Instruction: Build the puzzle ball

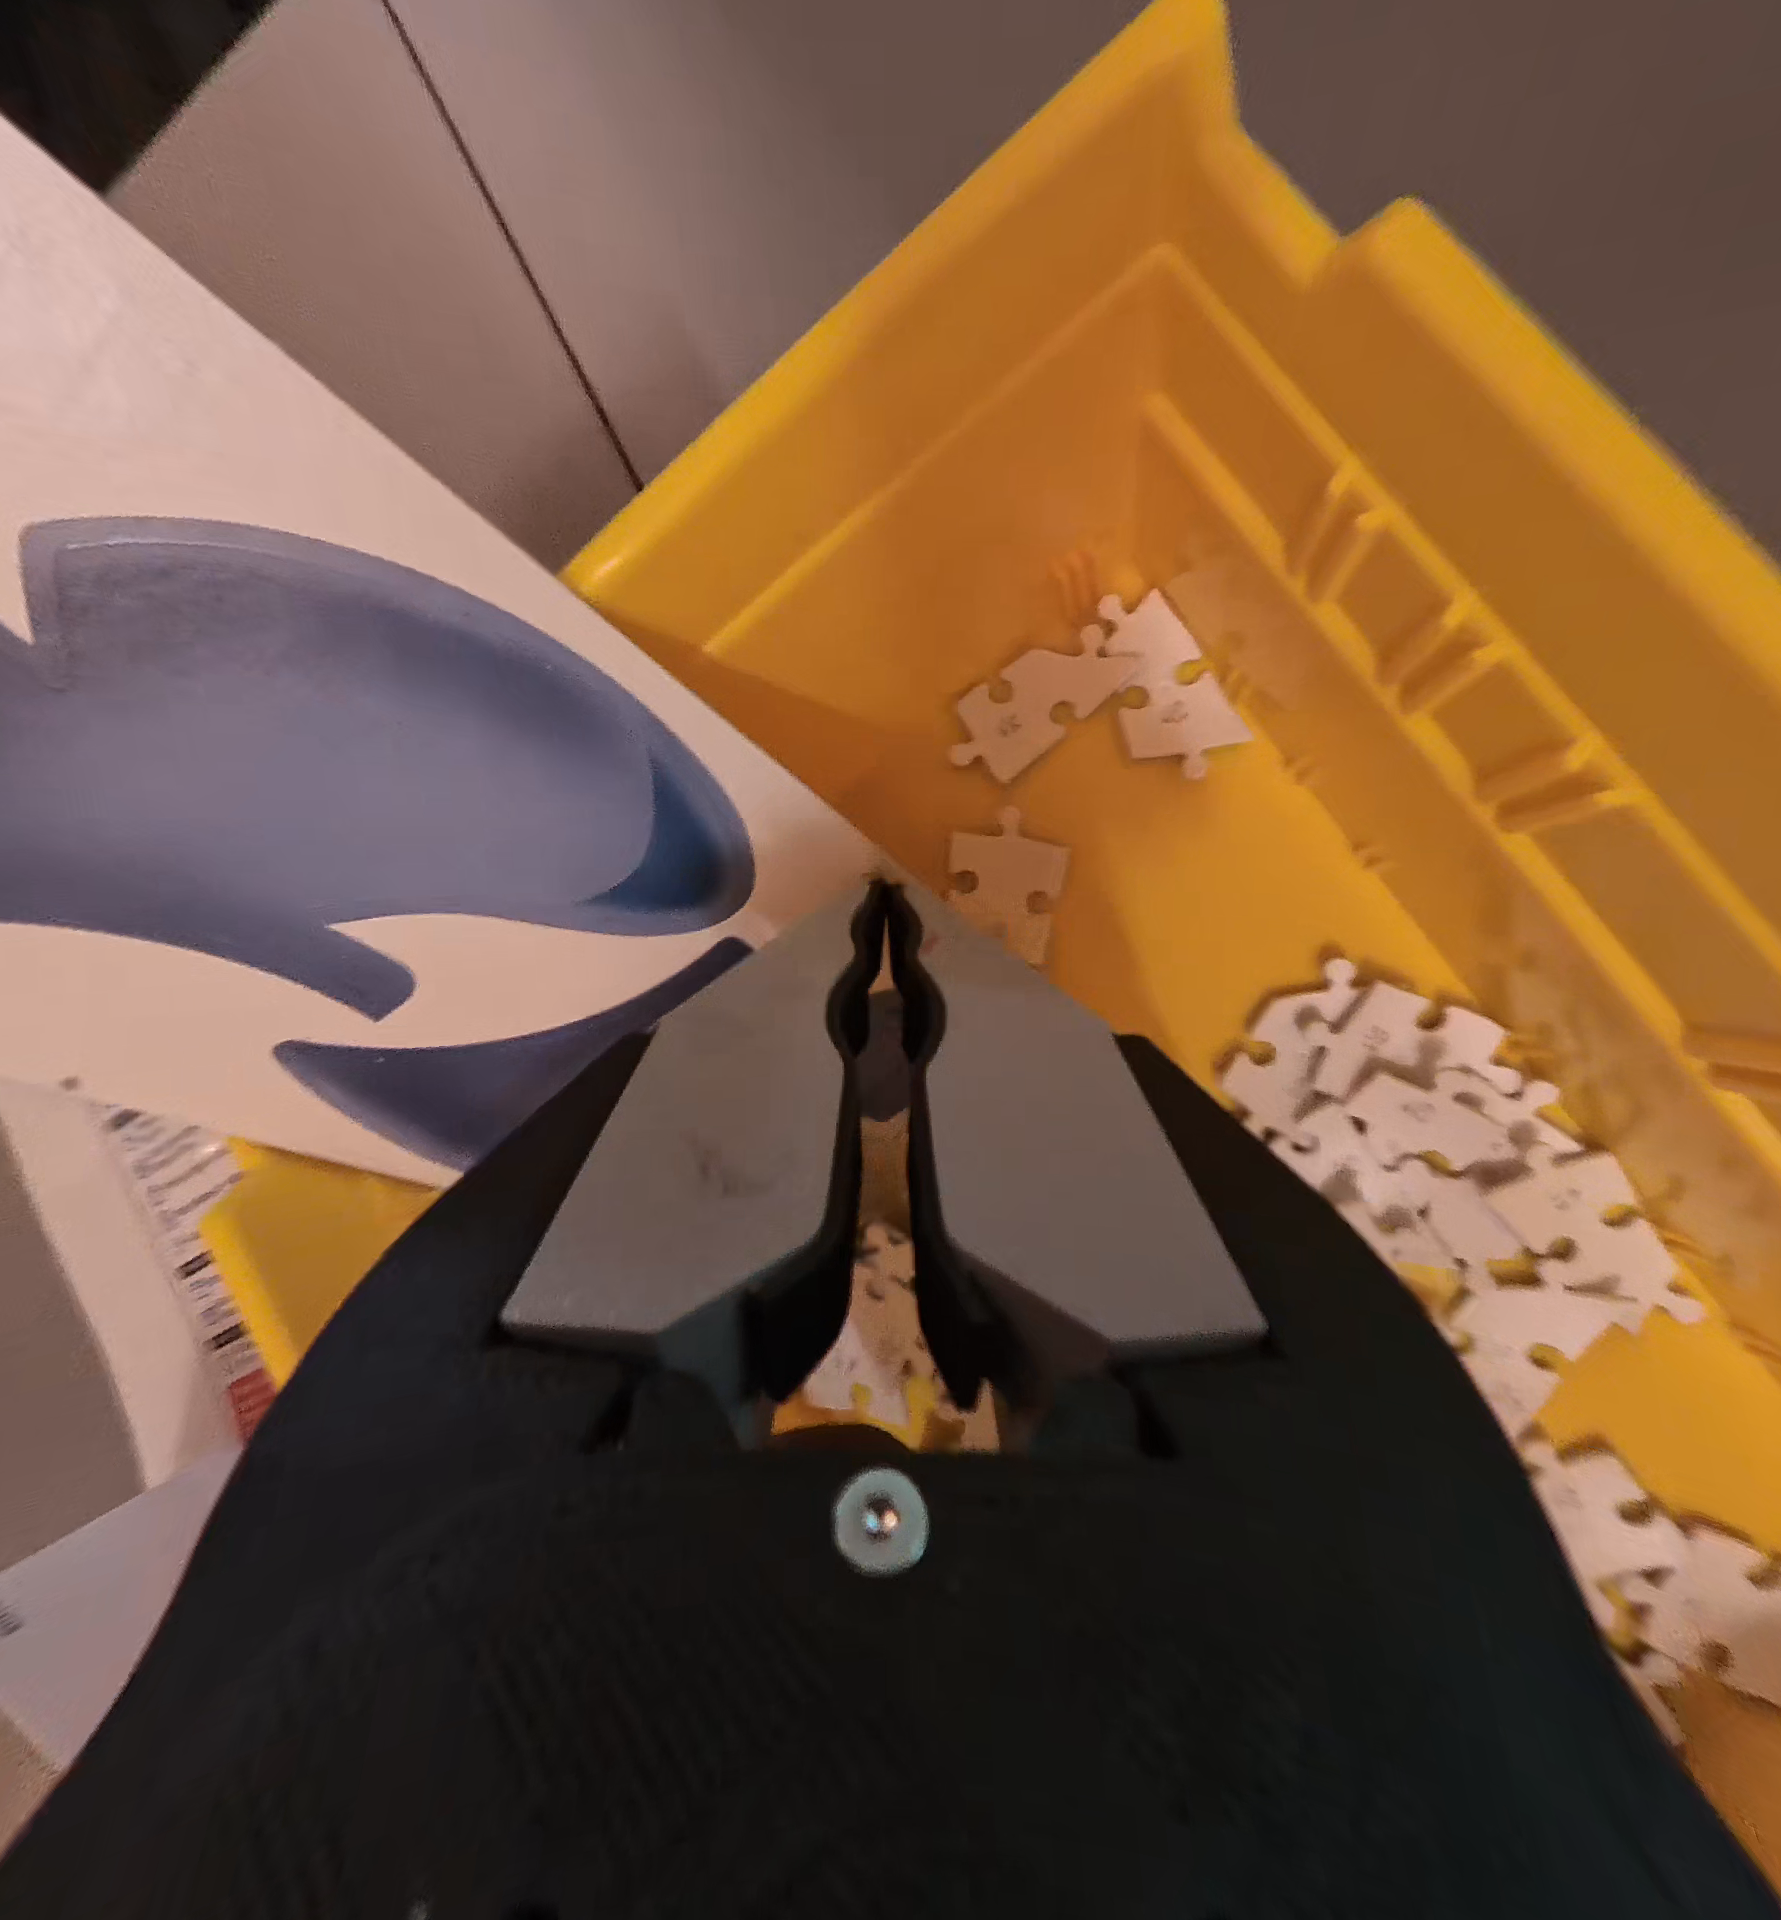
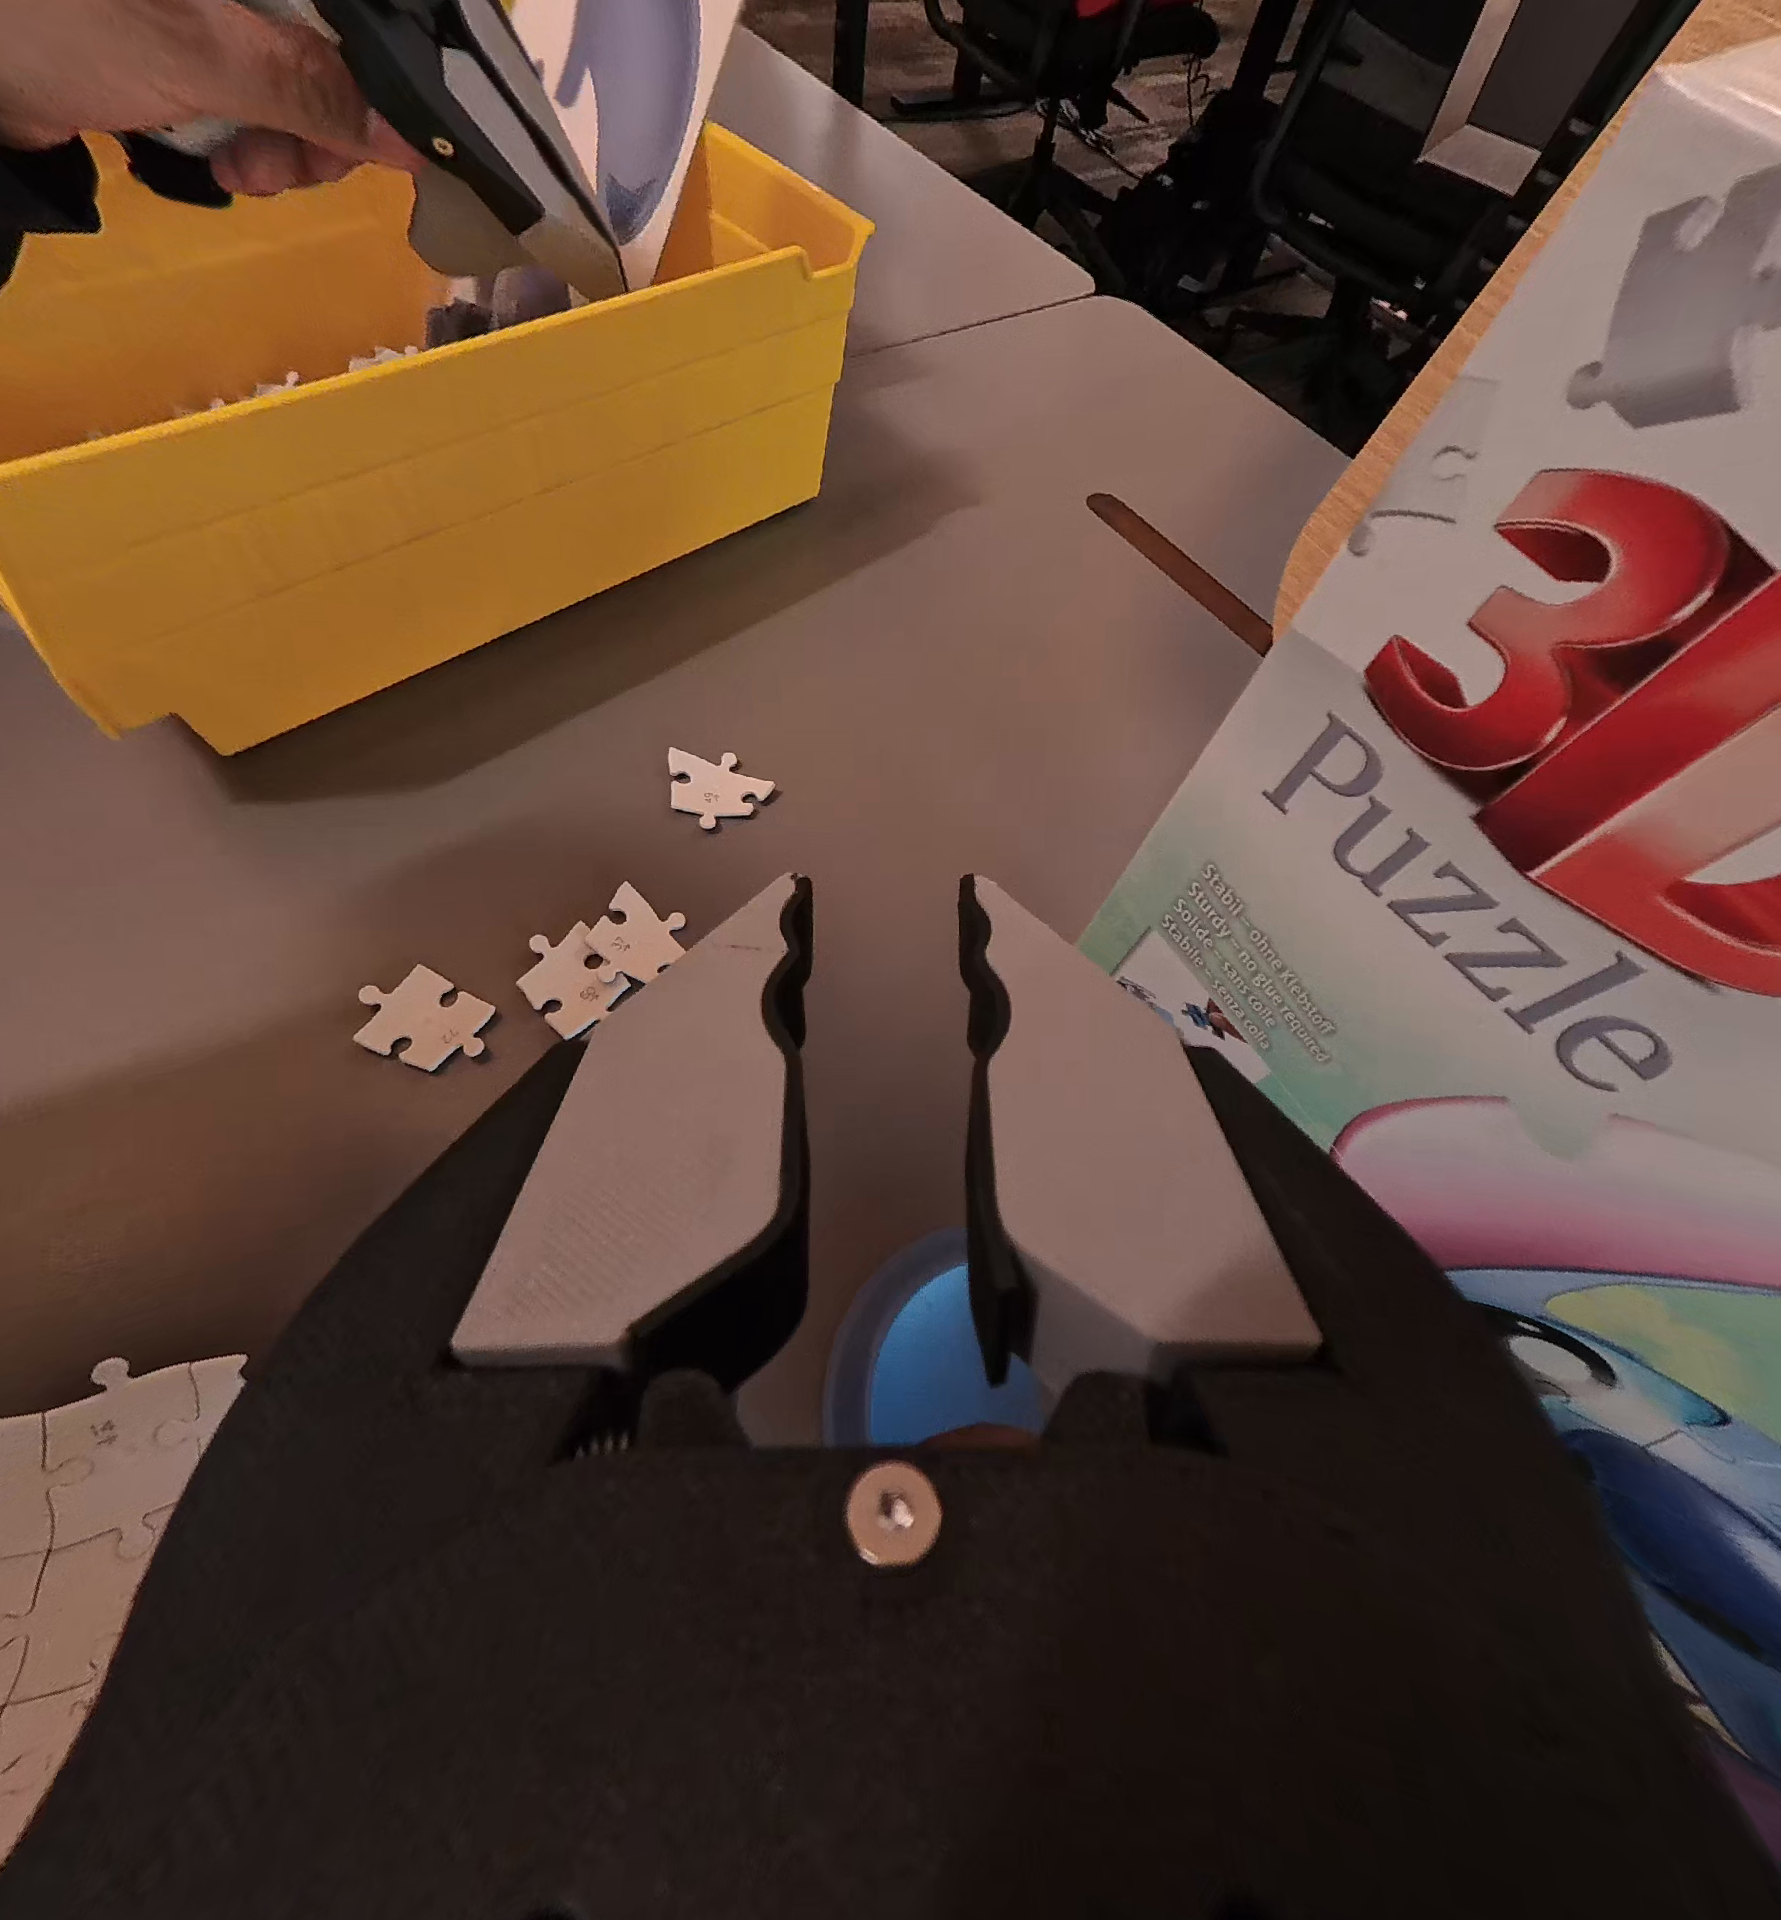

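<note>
My left gripper (image 1: 881, 906) is shut on the corner of a white sheet with a blue print (image 1: 242, 727). It holds the sheet over a yellow bin (image 1: 1281, 416) that has several white puzzle pieces (image 1: 1437, 1195) in it. The right wrist view shows this left gripper (image 2: 611, 275) and the sheet (image 2: 637, 104) at the bin (image 2: 398, 520). My right gripper (image 2: 884, 894) is open and empty, low over the grey table (image 2: 969, 623). Several loose white pieces (image 2: 426, 1013) (image 2: 720, 787) lie just to its left and ahead. A flat patch of joined pieces (image 2: 24, 1507) lies at the lower left.
A large printed puzzle box (image 2: 1488, 831) stands close on the right of my right gripper. A blue round object (image 2: 927, 1340) lies under its fingers. A hand (image 2: 190, 83) holds the left gripper. Chairs stand beyond the table's far edge.
</note>
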A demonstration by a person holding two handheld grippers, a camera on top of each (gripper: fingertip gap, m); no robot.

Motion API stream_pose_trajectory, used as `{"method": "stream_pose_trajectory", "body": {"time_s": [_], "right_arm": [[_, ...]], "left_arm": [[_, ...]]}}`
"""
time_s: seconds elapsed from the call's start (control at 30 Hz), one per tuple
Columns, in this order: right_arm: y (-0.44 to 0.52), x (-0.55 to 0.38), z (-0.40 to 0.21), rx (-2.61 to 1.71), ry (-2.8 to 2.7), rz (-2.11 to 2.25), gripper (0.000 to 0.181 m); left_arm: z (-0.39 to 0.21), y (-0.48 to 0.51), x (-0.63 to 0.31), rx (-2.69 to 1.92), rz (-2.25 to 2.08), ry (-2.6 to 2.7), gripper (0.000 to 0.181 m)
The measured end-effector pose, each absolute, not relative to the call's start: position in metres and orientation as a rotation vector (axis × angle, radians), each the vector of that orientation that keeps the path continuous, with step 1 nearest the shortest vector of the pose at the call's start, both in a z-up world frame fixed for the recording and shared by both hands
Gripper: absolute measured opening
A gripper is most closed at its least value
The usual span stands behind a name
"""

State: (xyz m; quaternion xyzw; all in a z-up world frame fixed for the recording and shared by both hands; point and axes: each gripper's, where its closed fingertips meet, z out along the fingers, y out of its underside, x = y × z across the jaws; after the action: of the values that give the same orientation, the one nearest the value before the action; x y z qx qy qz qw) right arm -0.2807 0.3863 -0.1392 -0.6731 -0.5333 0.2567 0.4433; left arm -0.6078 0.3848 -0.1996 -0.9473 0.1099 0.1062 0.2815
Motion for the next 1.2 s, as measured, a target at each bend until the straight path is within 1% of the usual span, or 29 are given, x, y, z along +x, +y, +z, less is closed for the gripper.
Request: {"method": "stream_pose_trajectory", "body": {"time_s": [0.23, 0.33, 0.4, 0.47, 0.57, 0.67, 0.97, 1.0, 1.1, 1.2], "right_arm": [[0.386, -0.28, -0.138, -1.663, -1.321, 0.626, 0.024], [0.387, -0.279, -0.137, -1.662, -1.318, 0.627, 0.024], [0.387, -0.278, -0.137, -1.662, -1.317, 0.626, 0.024], [0.387, -0.278, -0.137, -1.661, -1.317, 0.625, 0.024], [0.387, -0.277, -0.137, -1.661, -1.316, 0.626, 0.024], [0.387, -0.277, -0.137, -1.663, -1.314, 0.629, 0.025], [0.386, -0.278, -0.14, -1.667, -1.325, 0.624, 0.025], [0.386, -0.279, -0.14, -1.667, -1.328, 0.624, 0.025], [0.383, -0.28, -0.14, -1.662, -1.335, 0.626, 0.024], [0.381, -0.28, -0.137, -1.651, -1.337, 0.624, 0.024]], "left_arm": [[-0.171, 0.392, -0.643, -2.38, 0.61, 0.232, 0.001], [-0.174, 0.393, -0.628, -2.393, 0.516, 0.254, 0.014], [-0.179, 0.393, -0.6, -2.415, 0.313, 0.306, 0.024], [-0.185, 0.389, -0.581, -2.452, 0.177, 0.343, 0.024], [-0.194, 0.39, -0.58, -2.479, 0.22, 0.37, 0.023], [-0.209, 0.389, -0.591, -2.524, 0.327, 0.395, 0.0], [-0.201, 0.389, -0.611, -2.507, 0.413, 0.336, 0.0], [-0.201, 0.389, -0.609, -2.505, 0.401, 0.332, 0.003], [-0.211, 0.392, -0.605, -2.529, 0.401, 0.323, 0.003], [-0.221, 0.395, -0.606, -2.542, 0.512, 0.308, 0.003]]}}
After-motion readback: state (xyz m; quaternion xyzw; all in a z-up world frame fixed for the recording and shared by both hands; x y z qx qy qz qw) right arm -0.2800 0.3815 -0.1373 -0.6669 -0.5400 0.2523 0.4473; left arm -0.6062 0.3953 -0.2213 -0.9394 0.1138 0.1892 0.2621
